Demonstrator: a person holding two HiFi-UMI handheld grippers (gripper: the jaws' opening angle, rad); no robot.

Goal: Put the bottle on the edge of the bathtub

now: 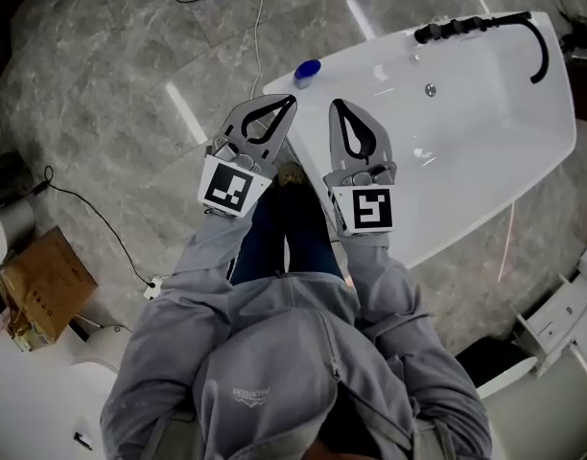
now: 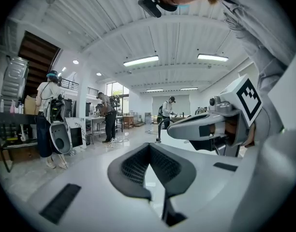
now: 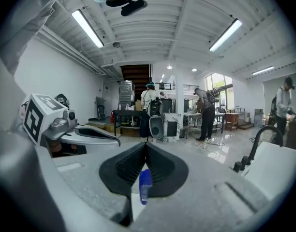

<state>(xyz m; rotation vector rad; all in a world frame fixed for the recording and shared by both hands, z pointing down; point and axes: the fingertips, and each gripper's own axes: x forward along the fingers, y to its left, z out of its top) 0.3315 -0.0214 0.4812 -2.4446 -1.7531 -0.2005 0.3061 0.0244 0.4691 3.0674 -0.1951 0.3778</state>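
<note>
Grey hood [image 1: 265, 372] nearest cam. Left hand-held gripper [image 1: 292, 99] & right hand-held gripper [image 1: 336, 103] side by side, both clenched, empty. Bottle [image 1: 307, 70] stands just beyond their tips on bathtub [image 1: 504, 151] rim corner. Task looks done, so no grip needed.

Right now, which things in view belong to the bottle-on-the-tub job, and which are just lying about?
Part of the job:
- blue bottle, at the tub's corner rim
- bathtub
- left gripper and right gripper, both shut and empty

Just lying about:
- cardboard box
- floor cable
- black tap on the tub's far end
</note>
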